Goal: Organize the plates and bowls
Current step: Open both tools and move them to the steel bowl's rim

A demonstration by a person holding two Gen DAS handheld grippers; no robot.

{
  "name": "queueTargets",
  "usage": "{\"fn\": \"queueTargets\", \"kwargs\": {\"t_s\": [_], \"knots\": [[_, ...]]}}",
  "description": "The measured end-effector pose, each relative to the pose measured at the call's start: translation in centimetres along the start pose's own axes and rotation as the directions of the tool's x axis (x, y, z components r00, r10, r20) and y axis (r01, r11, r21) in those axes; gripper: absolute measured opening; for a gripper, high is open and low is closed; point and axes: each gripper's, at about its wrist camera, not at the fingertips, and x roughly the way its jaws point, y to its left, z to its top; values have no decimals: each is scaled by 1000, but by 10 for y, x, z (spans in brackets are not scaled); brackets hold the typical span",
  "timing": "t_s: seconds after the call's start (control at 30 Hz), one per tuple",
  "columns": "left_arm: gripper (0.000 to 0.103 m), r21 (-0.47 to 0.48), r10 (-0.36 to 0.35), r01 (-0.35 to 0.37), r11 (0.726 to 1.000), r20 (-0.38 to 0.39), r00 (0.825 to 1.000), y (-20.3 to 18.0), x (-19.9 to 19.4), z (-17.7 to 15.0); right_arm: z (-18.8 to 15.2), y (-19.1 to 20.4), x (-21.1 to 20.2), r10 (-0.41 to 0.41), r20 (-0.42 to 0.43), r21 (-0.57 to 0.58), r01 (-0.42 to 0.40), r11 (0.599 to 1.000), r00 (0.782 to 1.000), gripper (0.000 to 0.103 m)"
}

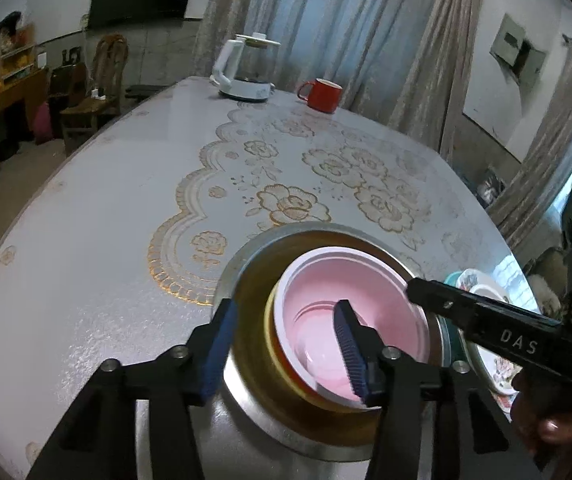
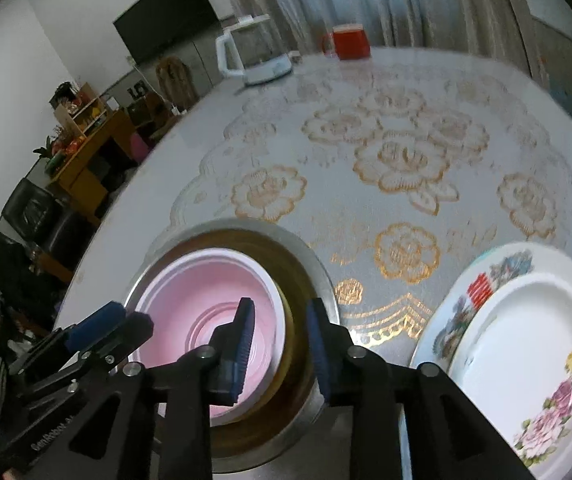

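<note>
Right wrist view: both tools, left (image 2: 157,320) and right (image 2: 281,344), straddle nested bowls (image 2: 213,296) unclamped near the counter's (image 2: 406,100) edge; closing off-center could tip the stack.

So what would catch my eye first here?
Probably the pale pink plastic bowl nested in a wide steel basin near the table's front edge, with two black grippers' blue-padded jaws around it. Then the flowered white plate to its right, and the red mug at the far end.
</note>
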Motion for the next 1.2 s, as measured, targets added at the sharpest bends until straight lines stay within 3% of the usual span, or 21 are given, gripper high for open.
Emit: {"fn": "queueTargets", "kwargs": {"t_s": [0.17, 0.6, 1.2], "knots": [[58, 2, 58, -58, 998, 30, 998, 6, -8, -2, -1, -10, -18, -4, 59, 36, 2, 999, 998, 29], [64, 44, 136, -136, 990, 12, 991, 3, -12, -18, -10, -23, -26, -4, 33, 50, 2, 999, 999, 29], [70, -15, 142, -142, 990, 11, 990, 23, -22, -26, -18, -22, -19, 4, -8, 40, -4, 999, 1000, 29]]}}
